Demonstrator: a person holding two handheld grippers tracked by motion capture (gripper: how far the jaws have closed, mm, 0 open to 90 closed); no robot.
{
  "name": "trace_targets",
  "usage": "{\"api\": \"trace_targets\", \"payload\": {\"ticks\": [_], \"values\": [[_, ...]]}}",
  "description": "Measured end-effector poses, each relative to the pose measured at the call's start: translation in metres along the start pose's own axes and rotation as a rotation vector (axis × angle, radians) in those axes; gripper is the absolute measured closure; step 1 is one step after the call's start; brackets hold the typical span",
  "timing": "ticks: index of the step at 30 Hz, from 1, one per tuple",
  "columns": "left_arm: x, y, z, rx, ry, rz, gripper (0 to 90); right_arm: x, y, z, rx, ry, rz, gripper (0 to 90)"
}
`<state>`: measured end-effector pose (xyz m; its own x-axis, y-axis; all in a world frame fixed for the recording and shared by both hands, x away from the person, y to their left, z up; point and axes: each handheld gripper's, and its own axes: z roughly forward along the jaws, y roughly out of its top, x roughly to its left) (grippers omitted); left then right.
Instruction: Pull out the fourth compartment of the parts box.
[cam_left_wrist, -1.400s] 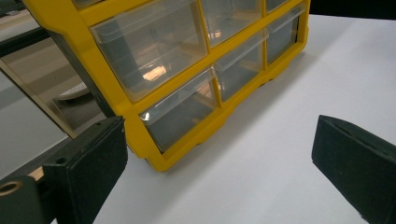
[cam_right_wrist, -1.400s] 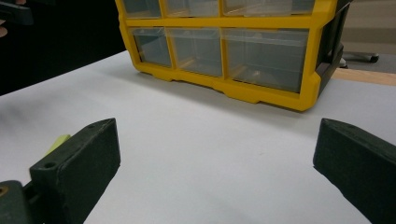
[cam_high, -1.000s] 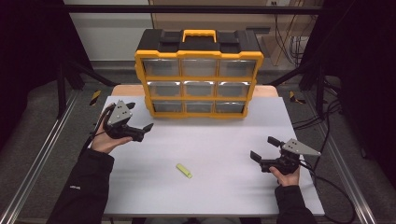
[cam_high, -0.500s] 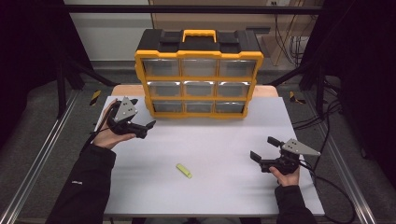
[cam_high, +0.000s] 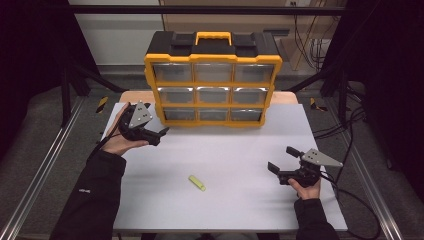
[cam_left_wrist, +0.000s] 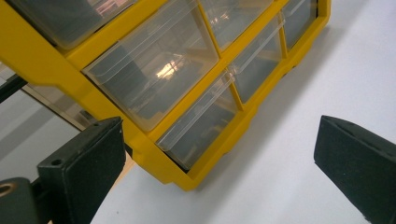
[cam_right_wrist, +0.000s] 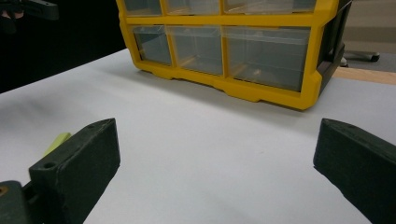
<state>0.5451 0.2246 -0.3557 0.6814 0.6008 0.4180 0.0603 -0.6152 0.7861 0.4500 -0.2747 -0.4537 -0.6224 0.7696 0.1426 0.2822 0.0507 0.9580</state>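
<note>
Since a second earlier, the left gripper (cam_high: 159, 134) had moved closer to the drawer cabinet's (cam_high: 213, 80) bottom-left drawer (cam_left_wrist: 198, 122), jaws apart and empty. Near the table's (cam_high: 235, 150) right edge, the right gripper (cam_high: 281, 159) hung wide apart, empty, well clear of the cabinet.

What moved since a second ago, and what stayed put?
The left gripper moved forward and inward to the bottom-left drawer of the yellow-and-black plastic drawer organizer, jaws open, nothing grasped. The right gripper, open, the small yellow-green stick on the white table and the organizer stayed put.
</note>
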Motion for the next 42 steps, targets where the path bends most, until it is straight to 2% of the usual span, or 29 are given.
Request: {"api": "trace_targets", "payload": {"ticks": [5,13,14,19,25,31,42], "values": [[0.000,0.004,0.003,0.002,0.010,0.043,1.5,0.000,0.000,0.000,0.005,0.001,0.004,1.0],[0.000,0.007,0.010,-0.001,0.015,0.083,1.5,0.000,0.000,0.000,0.005,0.000,0.002,0.8],[0.000,0.007,0.012,0.007,0.015,0.106,1.5,0.000,0.000,0.000,0.006,-0.001,0.003,0.7],[0.001,0.010,0.015,0.004,0.020,0.138,1.7,0.000,0.000,0.000,0.006,-0.001,-0.001,0.7],[0.001,0.013,0.020,0.010,0.028,0.197,2.1,0.000,0.000,0.001,0.010,0.001,-0.003,0.6],[0.005,0.014,0.026,0.024,0.037,0.228,2.0,0.000,0.000,0.001,0.010,-0.001,-0.004,0.6],[0.010,0.022,0.034,0.015,0.050,0.289,2.3,0.000,0.000,0.001,0.009,0.000,-0.002,0.6]]}}
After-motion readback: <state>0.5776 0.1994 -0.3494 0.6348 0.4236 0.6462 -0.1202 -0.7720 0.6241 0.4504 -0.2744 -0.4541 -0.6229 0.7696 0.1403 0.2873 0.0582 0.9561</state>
